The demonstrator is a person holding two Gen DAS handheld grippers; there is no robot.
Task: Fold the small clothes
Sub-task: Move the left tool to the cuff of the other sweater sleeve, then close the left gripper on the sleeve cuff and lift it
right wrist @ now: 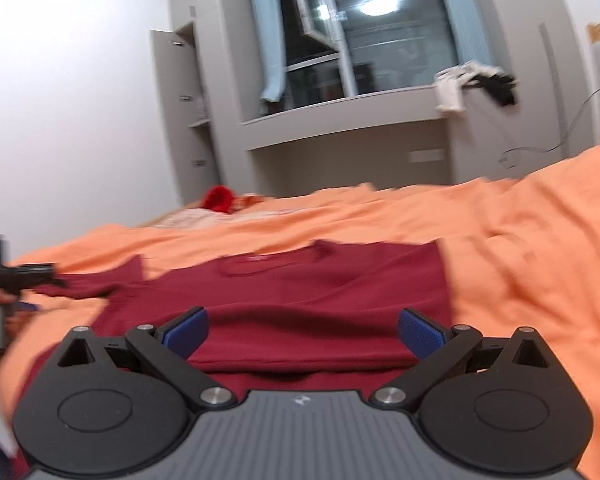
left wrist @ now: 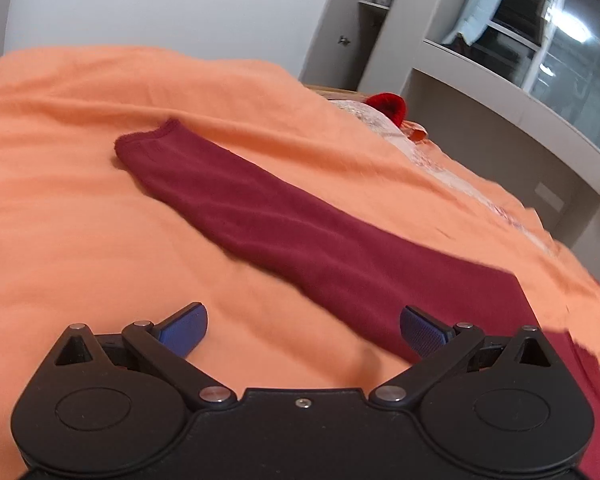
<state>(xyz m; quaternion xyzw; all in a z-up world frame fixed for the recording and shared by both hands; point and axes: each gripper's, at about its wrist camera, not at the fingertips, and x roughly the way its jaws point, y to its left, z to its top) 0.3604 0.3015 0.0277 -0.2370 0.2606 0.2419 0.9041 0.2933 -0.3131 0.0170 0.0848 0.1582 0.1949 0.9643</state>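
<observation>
Orange bed (left wrist: 80, 208) carries a maroon shirt (right wrist: 320, 296); its sleeve (left wrist: 240, 208) runs toward the left gripper (left wrist: 303, 330), right gripper (right wrist: 303, 330) over the hem, both fingers spread, empty.

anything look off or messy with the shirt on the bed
Mostly fine. The maroon shirt lies flat on the orange bedsheet, but its long sleeve sticks straight out, unfolded. Both grippers are open.
</observation>
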